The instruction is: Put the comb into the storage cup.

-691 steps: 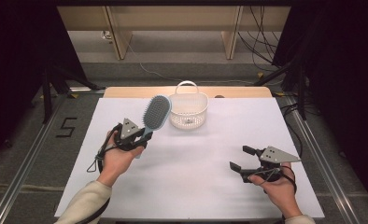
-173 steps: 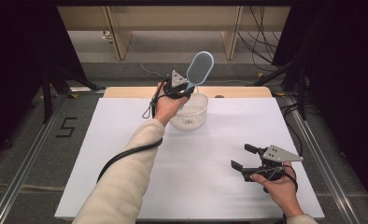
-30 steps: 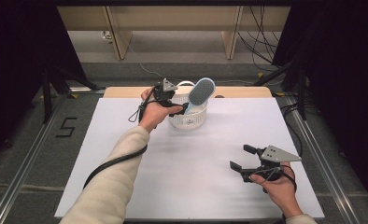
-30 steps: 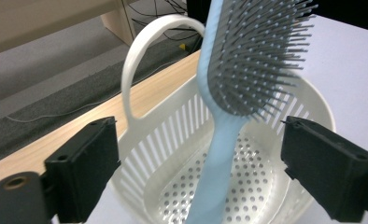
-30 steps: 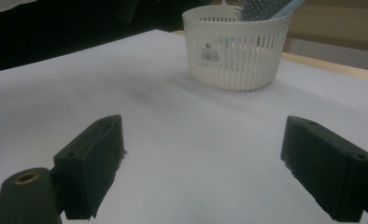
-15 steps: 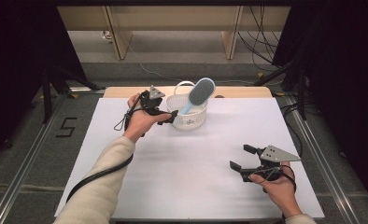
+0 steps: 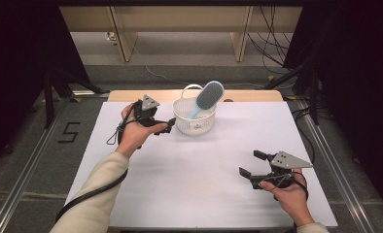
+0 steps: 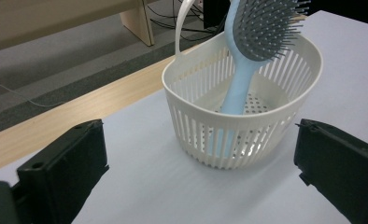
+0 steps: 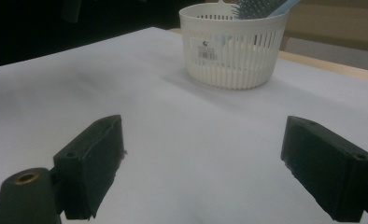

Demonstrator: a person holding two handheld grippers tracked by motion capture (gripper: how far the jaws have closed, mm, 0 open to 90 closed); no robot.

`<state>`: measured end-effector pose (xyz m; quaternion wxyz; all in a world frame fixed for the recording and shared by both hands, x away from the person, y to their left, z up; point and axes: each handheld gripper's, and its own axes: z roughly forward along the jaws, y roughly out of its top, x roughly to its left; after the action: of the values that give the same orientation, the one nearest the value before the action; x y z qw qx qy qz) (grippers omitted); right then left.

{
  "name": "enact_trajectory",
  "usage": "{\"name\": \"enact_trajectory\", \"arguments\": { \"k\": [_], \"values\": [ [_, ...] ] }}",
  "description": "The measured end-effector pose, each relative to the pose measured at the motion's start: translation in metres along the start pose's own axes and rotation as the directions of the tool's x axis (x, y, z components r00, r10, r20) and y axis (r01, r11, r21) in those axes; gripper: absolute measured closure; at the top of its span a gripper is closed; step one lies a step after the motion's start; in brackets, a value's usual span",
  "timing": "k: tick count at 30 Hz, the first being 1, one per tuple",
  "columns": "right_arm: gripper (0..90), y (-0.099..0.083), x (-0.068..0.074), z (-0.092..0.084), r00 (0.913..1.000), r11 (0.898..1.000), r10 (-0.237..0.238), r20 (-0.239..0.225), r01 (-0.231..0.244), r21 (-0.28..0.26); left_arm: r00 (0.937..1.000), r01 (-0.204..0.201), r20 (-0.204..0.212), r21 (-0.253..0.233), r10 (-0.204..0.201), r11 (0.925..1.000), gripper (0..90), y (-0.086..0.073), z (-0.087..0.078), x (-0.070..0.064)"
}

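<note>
A blue hairbrush (image 7: 210, 94) with grey bristles stands handle-down in a white slotted basket (image 7: 194, 127) at the far middle of the white table. Its head leans out over the rim. My left gripper (image 7: 169, 126) hovers just left of the basket. Its jaws have just been opening and now stand open with nothing between them. In the left gripper view the basket (image 8: 247, 135) and the brush (image 8: 261, 28) lie a short way beyond the open left gripper (image 8: 198, 182). My right gripper (image 7: 250, 163) rests open near the table's front right, and its own view shows it (image 9: 201, 172) facing the distant basket (image 9: 233, 51).
The white table top (image 7: 204, 184) spreads between both hands. A wooden strip (image 7: 257, 95) runs along its far edge. Past it stand bench legs (image 7: 124, 39), with cables (image 7: 272, 34) on the floor. Metal rails (image 7: 29, 179) flank the table.
My left hand has drawn back leftward from the basket, leaving the brush standing in it. The right hand has stayed put.
</note>
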<state>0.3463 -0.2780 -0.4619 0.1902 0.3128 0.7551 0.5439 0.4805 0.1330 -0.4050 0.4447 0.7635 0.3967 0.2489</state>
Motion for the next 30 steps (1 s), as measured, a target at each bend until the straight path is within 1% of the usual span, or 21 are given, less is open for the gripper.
{"name": "enact_trajectory", "arguments": {
  "k": [2,7,11,13,19,24,27,30],
  "values": [
    [14.2,0.0,0.0,0.0,1.0,1.0,0.0,0.002,0.0,0.004,1.0,-0.002,0.005,-0.001,0.002,1.0,2.0,-0.003,-0.003,0.001],
    [14.2,0.0,0.0,-0.001,1.0,1.0,0.002,0.003,-0.002,0.004,1.0,-0.003,0.001,-0.005,0.003,1.0,2.5,-0.007,-0.01,0.003],
    [14.2,0.0,0.0,-0.001,1.0,1.0,0.003,0.003,-0.003,0.001,1.0,-0.009,0.004,0.002,0.009,1.0,2.5,-0.011,-0.015,0.003],
    [14.1,0.0,0.0,-0.001,1.0,1.0,0.0,0.005,0.0,0.003,1.0,-0.005,0.006,0.007,0.005,1.0,2.5,-0.013,-0.018,0.004],
    [14.1,0.0,0.0,-0.001,1.0,1.0,0.001,0.005,-0.001,0.0,1.0,-0.004,0.001,-0.001,0.004,1.0,2.6,-0.018,-0.027,0.004],
    [14.2,0.001,0.0,-0.001,1.0,1.0,-0.001,0.009,0.0,0.003,1.0,-0.007,-0.002,0.006,0.007,1.0,2.7,-0.024,-0.033,0.003],
    [14.1,0.001,0.0,-0.001,1.0,1.0,0.0,0.009,0.0,0.003,1.0,0.002,-0.002,-0.002,-0.002,1.0,2.7,-0.026,-0.037,0.004],
    [14.1,0.001,-0.001,-0.001,1.0,1.0,0.001,0.009,-0.001,0.003,1.0,-0.003,-0.001,0.003,0.003,1.0,2.8,-0.028,-0.04,0.003]
  ]
}}
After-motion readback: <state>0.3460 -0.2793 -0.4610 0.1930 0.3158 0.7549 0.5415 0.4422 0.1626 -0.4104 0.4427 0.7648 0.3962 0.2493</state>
